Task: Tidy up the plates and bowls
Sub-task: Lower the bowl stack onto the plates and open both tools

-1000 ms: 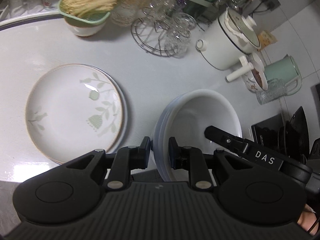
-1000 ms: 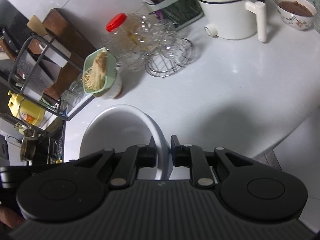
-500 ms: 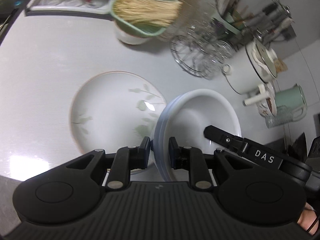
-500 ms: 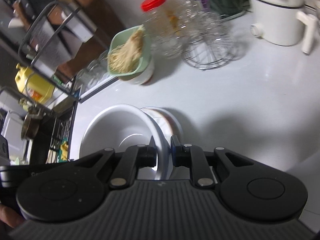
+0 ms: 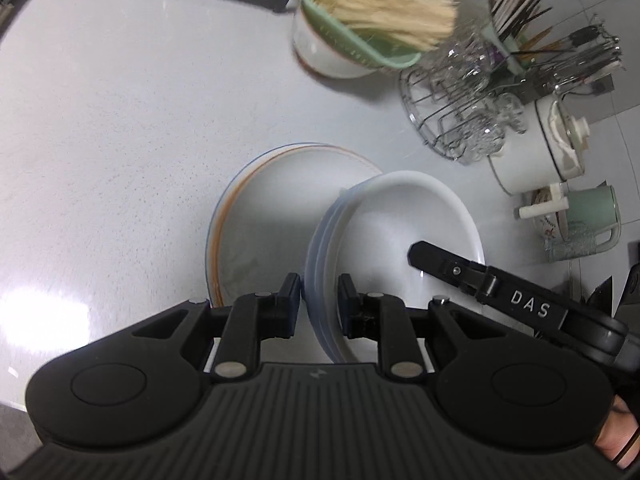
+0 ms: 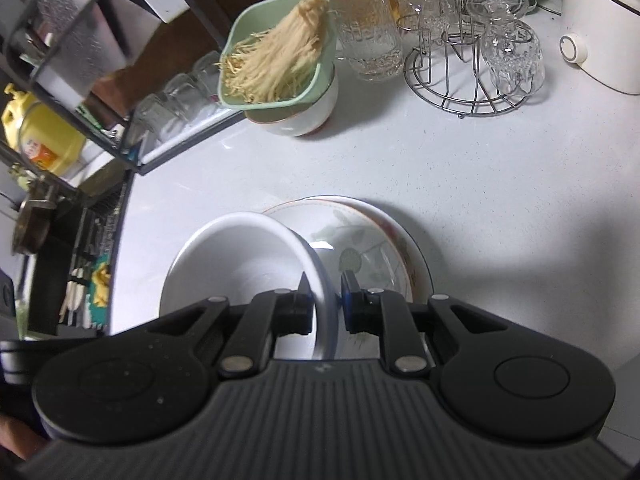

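So both grippers are on the same white bowl [image 5: 400,236] here. The left hand-held gripper [image 5: 319,294] has its jaws clamped on the bowl's rim on one side, and the right hand-held gripper [image 6: 326,294] is pinched onto the rim on the opposite side. From the left wrist view you can see the right one's finger reaching into the bowl.

The bowl sits partly over the floral plate [image 6: 372,240], which lies flat on the white table [image 5: 120,120]; the plate has an orange-brown rim and a leaf pattern. Can't tell whether the bowl is actually touching the plate or just above it.

Farther back on the table: a green strainer [image 6: 276,52] full of pale noodle-like strands, resting on a white bowl, a wire glass rack [image 6: 472,76] with upturned glasses, and a white pot [image 5: 548,144] beside it.
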A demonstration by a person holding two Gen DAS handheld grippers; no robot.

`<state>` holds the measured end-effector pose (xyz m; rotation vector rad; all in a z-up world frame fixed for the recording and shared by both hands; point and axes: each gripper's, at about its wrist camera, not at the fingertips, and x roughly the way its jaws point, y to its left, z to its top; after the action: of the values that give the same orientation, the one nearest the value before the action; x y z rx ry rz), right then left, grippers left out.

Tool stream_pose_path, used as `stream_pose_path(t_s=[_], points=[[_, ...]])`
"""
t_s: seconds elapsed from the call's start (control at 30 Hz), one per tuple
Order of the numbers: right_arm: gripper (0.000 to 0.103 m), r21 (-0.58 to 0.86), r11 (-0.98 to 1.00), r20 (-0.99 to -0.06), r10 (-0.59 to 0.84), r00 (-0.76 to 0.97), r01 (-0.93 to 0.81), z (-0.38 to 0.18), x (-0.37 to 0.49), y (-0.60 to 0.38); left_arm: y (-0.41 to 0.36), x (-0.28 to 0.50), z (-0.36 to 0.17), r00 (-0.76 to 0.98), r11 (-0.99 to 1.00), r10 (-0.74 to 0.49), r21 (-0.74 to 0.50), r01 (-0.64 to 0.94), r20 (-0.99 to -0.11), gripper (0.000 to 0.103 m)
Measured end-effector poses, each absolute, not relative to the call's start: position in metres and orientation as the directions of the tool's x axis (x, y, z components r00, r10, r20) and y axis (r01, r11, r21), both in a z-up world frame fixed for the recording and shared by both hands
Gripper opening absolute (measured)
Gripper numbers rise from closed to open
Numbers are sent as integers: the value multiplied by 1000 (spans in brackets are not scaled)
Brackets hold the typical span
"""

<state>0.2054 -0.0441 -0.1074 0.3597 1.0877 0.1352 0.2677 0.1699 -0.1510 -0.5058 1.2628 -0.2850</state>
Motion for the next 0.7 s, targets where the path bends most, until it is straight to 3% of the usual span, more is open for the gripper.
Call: stream_pose_path(t_s=[0.13, 0.63, 0.7], points=[[17, 364, 922, -853, 274, 444, 130, -126, 212, -45, 171, 284, -164, 265, 866, -469, -497, -47, -843, 23], [18, 310, 947, -868, 245, 432, 86, -141, 227, -44, 155, 303, -169, 245, 904, -417, -427, 17, -875, 24], [19, 304, 950, -863, 241, 443, 77, -136, 227, -45, 157, 302, -164, 259, 912, -399, -410, 13, -879, 32]])
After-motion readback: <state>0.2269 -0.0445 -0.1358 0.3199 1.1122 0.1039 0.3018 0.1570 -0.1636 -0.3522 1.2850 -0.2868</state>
